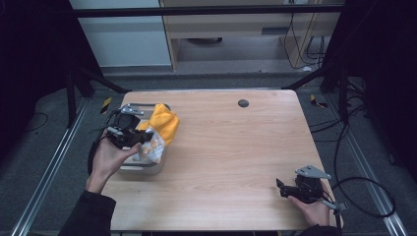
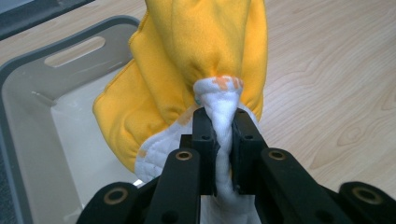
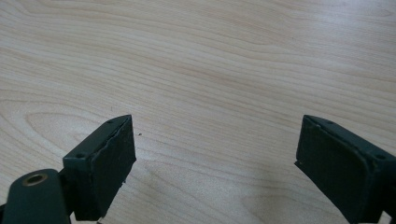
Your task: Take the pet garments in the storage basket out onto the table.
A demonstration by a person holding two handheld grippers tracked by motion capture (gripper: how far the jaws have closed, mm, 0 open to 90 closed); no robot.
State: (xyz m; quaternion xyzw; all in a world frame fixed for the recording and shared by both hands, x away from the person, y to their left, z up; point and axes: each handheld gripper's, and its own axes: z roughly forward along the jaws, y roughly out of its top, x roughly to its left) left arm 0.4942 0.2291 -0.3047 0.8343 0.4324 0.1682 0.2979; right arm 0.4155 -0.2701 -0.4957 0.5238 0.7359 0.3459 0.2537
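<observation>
fingers (image 1: 105, 156) wrap left gripper (image 2: 224, 140), wrist bent.

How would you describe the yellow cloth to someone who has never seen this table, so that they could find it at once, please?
Start at the wooden table and go to its left edge, where a grey bin sits. The yellow cloth hangs bunched over that bin's rim, pinched by the left gripper. It is the one bright yellow thing there, with a white quilted underside.
</observation>
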